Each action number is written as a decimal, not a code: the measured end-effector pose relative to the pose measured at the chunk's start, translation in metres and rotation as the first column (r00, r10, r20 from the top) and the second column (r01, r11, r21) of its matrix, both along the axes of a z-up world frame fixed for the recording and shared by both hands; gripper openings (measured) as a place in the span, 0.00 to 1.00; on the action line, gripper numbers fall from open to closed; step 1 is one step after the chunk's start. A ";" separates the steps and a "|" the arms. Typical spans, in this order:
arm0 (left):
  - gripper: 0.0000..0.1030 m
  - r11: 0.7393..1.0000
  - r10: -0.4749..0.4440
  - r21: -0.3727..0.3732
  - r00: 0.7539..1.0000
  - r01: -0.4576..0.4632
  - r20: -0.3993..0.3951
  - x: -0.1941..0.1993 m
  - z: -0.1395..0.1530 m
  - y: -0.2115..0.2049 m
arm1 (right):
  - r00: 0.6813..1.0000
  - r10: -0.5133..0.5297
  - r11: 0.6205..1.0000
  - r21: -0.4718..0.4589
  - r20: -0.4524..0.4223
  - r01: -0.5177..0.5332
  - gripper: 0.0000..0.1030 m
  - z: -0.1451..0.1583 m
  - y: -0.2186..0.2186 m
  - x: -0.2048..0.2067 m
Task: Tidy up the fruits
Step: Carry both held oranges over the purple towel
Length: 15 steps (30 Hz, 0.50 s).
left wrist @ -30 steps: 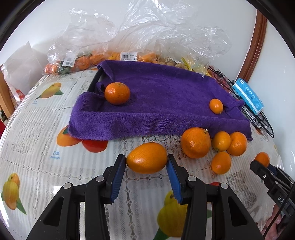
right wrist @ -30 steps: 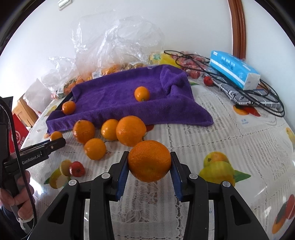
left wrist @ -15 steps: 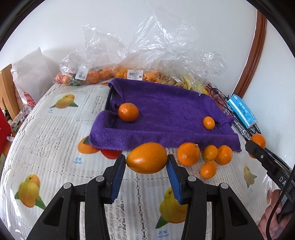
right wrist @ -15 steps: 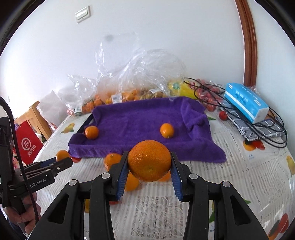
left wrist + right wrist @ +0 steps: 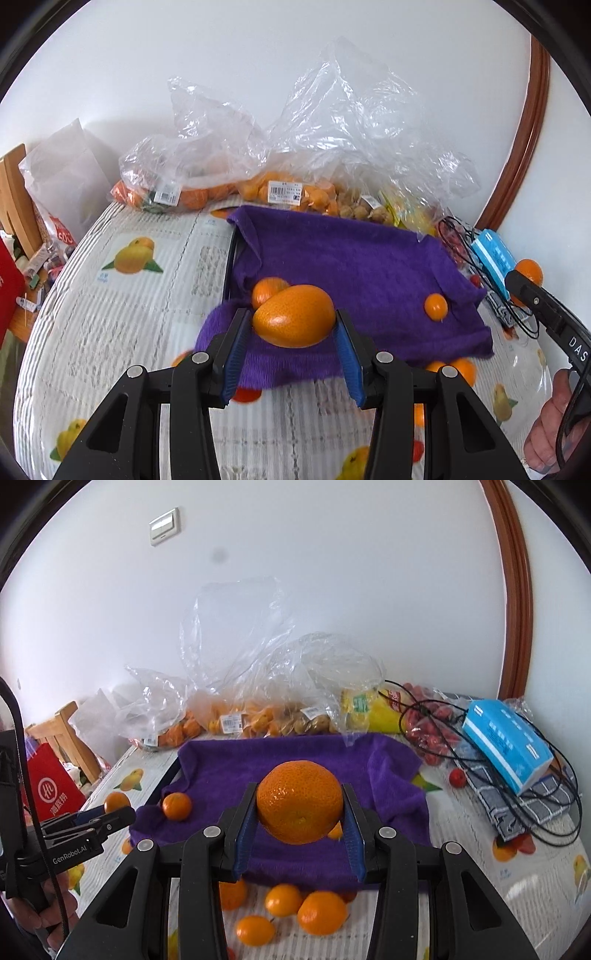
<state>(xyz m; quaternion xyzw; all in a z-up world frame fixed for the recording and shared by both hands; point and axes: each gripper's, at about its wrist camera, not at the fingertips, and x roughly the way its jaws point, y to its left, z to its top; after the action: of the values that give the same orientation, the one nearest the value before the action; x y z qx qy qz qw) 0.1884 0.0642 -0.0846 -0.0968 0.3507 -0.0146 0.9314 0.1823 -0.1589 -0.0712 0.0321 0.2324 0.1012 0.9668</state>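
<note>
White wall (image 5: 332,590) behind, light switch (image 5: 164,526) high up, brown wooden trim (image 5: 517,590) at right. Tabletop (image 5: 122,314) under a pale lace-pattern cover printed with fruit pictures. A wooden chair (image 5: 70,734) and a red bag (image 5: 51,790) stand off its left edge.

Purple towel (image 5: 351,266) draped over a dark-rimmed tray, mid-tabletop. On it: one mandarin (image 5: 177,805) near the left end, one small kumquat (image 5: 436,306) toward the right.

My left tool (image 5: 293,338) is clenched on an oval orange fruit (image 5: 293,315), held in the air over the near left edge of the towel; the mandarin on the towel sits just behind it in that view. My right tool (image 5: 299,829) is clenched on a round orange (image 5: 299,801), held above the near edge of the towel, roughly mid-width. Blue pads (image 5: 245,834) press both sides of the orange.

Loose citrus pile (image 5: 291,904) on the tabletop just in front of the towel, below my right tool: several pieces, touching or nearly so.

Along the wall: crumpled clear plastic bags (image 5: 332,147) of oranges and small yellow fruit with price labels, a yellow packet (image 5: 365,709), a bag of red fruit (image 5: 428,720). Right end: blue tissue pack (image 5: 506,746) on a checked cloth (image 5: 524,805), black cables (image 5: 554,812) looped over both. One red fruit (image 5: 458,776) loose beside the cloth.
</note>
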 end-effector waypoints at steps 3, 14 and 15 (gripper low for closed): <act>0.42 1.000 -0.008 0.009 1.000 0.008 0.003 0.018 0.003 -0.004 | 1.000 -0.001 1.000 -0.001 -0.012 0.001 0.41 0.001 0.001 0.019; 0.42 1.000 0.003 0.023 1.000 -0.003 0.000 0.061 -0.022 -0.008 | 0.999 0.006 1.000 0.030 -0.052 -0.004 0.41 -0.031 -0.003 0.063; 0.42 1.000 0.009 0.020 1.000 -0.009 -0.009 0.063 -0.024 -0.007 | 0.998 0.003 1.000 0.031 -0.062 -0.001 0.41 -0.036 -0.003 0.066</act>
<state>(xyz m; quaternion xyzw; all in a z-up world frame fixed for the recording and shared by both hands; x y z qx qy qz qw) 0.2511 0.0568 -0.1091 -0.0888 0.3548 -0.0065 0.9307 0.2479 -0.1623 -0.1071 0.0500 0.2606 0.1047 0.9584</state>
